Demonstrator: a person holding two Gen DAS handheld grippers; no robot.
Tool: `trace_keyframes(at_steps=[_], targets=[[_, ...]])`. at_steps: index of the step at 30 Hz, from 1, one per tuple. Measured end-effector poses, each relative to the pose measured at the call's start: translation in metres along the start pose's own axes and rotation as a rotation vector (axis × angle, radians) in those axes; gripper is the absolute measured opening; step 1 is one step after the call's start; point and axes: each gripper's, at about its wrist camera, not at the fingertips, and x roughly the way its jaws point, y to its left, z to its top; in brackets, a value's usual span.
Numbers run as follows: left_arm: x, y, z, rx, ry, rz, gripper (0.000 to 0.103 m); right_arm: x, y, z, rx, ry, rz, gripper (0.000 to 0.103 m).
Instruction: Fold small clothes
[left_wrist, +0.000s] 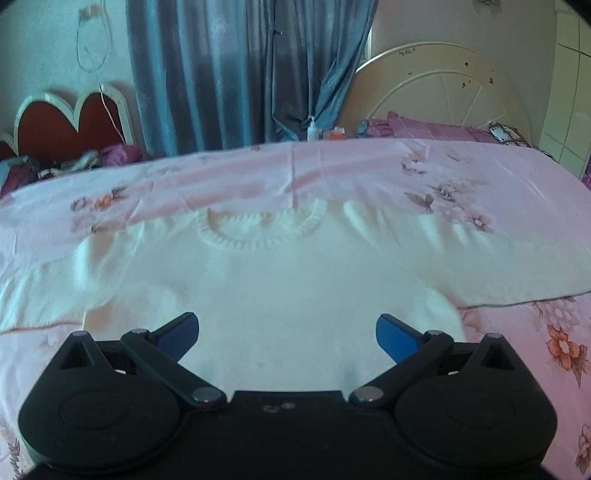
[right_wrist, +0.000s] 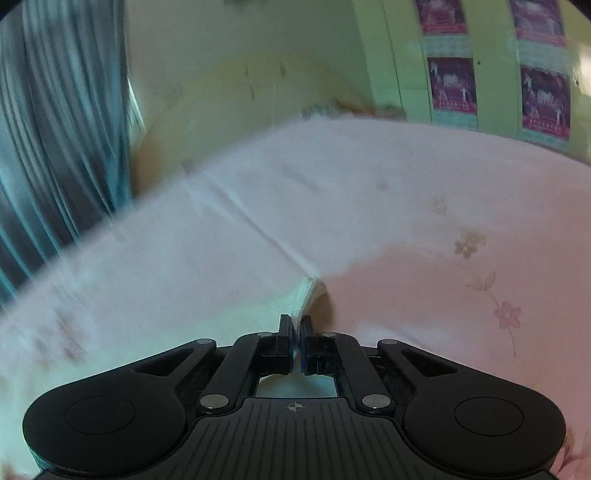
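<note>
A small white knit sweater (left_wrist: 280, 273) lies flat on the pink floral bedsheet (left_wrist: 480, 173), its ribbed collar (left_wrist: 258, 232) toward the far side and its sleeves spread left and right. My left gripper (left_wrist: 287, 338) hovers over the sweater's lower body, jaws wide open and empty. In the right wrist view my right gripper (right_wrist: 295, 328) is shut on the cuff end (right_wrist: 308, 295) of a white sleeve (right_wrist: 207, 266), which stretches away to the left. The view is blurred.
Blue curtains (left_wrist: 240, 74) hang behind the bed. A red heart-shaped headboard (left_wrist: 70, 122) stands at the far left, a round white one (left_wrist: 443, 88) at the far right. Small bottles (left_wrist: 314, 131) sit past the far edge. A green wall with posters (right_wrist: 543, 99) is at the right.
</note>
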Motion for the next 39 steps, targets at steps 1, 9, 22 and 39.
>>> trace_keyframes(at_steps=[1,9,22,39], targets=[[0.001,0.006,-0.001,-0.002,0.019,-0.006,0.102,-0.003,0.006,0.002,-0.017,-0.016,-0.003,0.002],[0.018,0.06,-0.019,-0.01,0.086,-0.017,0.097,-0.071,0.118,-0.018,-0.213,-0.099,0.209,0.002],[0.004,0.154,-0.037,-0.057,0.075,-0.014,0.102,-0.121,0.361,-0.171,-0.638,0.008,0.535,0.002],[0.003,0.201,-0.035,-0.231,0.041,-0.133,0.086,-0.111,0.389,-0.236,-0.758,0.076,0.611,0.049]])
